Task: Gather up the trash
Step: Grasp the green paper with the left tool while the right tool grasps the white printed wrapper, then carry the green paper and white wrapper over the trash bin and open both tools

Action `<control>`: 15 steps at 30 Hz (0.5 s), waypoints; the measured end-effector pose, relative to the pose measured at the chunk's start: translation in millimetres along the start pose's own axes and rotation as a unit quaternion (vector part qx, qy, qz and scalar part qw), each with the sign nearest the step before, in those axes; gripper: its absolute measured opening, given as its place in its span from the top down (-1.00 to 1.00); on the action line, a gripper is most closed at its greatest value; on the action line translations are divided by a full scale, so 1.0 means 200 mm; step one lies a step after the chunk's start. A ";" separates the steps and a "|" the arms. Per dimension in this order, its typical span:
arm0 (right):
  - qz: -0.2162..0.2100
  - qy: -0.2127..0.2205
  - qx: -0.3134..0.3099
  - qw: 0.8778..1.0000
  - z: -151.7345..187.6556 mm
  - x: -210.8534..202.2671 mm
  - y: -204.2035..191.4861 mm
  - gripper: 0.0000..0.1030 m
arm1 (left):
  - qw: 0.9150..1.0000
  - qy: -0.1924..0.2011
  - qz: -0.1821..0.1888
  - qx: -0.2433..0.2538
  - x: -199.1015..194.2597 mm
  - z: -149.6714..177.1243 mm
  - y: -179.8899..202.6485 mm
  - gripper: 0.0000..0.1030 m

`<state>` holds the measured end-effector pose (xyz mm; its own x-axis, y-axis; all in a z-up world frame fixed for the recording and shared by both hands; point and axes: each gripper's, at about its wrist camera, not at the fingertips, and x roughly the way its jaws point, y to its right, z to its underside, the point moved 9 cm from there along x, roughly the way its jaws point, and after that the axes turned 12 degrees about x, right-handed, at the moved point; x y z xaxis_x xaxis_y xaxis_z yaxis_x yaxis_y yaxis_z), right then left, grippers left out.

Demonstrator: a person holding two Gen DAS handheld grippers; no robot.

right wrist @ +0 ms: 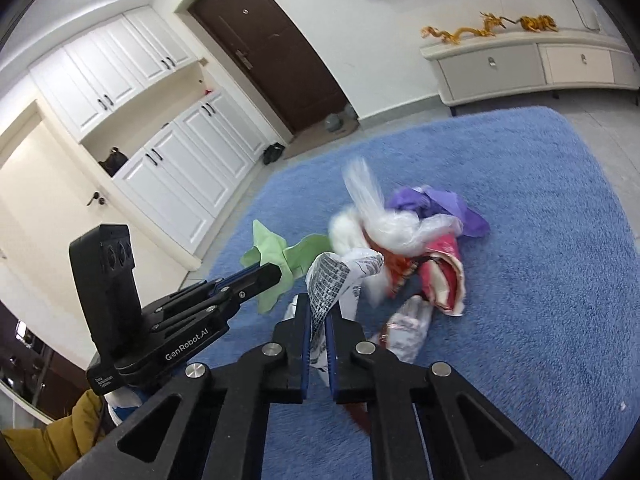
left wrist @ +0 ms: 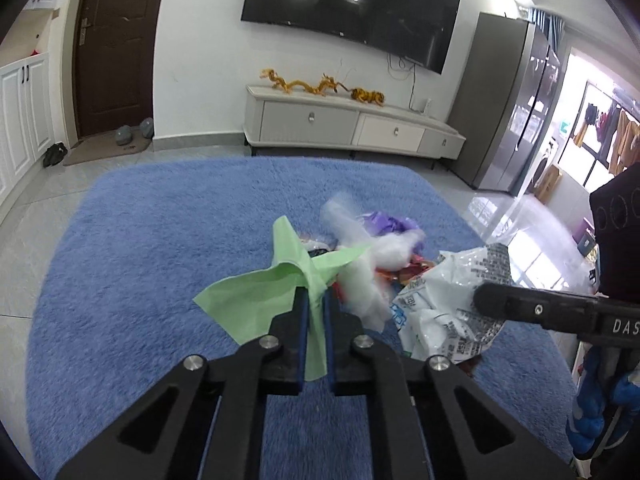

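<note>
A heap of trash lies on the blue rug [left wrist: 140, 260]: clear plastic [left wrist: 360, 240], purple paper [left wrist: 394, 224], red wrappers [right wrist: 444, 276]. My left gripper [left wrist: 315, 296] is shut on a green paper sheet [left wrist: 256, 300], lifted a little off the rug; in the right wrist view the left gripper [right wrist: 276, 274] reaches in from the left with the green paper [right wrist: 272, 248] at its tip. My right gripper [right wrist: 319, 308] is shut on a white printed plastic bag [right wrist: 340, 276]. That bag [left wrist: 444, 296] hangs from the right gripper [left wrist: 480, 300] in the left wrist view.
The rug [right wrist: 540, 280] lies on a grey tiled floor. Behind it stand a white TV cabinet [left wrist: 352, 124] under a wall TV [left wrist: 352, 12], a brown door [left wrist: 116, 40], white cupboards [right wrist: 180, 152] and a grey fridge [left wrist: 508, 104].
</note>
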<state>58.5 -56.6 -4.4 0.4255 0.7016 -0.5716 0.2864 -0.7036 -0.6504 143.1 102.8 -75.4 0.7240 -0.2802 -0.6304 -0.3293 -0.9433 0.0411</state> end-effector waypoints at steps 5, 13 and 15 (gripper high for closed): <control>-0.014 0.023 -0.011 1.000 0.01 -0.11 -0.12 0.87 | 1.000 0.024 -0.009 0.004 -0.17 -0.04 0.01 0.88; -0.021 0.095 -0.015 0.995 -0.05 -0.42 -0.20 0.87 | 0.997 0.071 -0.018 0.009 -0.43 -0.14 0.08 0.88; -0.017 0.115 -0.012 0.993 -0.08 -0.51 -0.19 0.87 | 0.997 0.081 -0.014 0.016 -0.47 -0.17 0.14 0.88</control>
<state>17.4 -103.0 85.7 0.5991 0.6821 -0.4193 0.3228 -0.6850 -0.6531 86.8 97.2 10.9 0.8204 -0.2813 -0.4978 -0.3252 -0.9457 -0.0016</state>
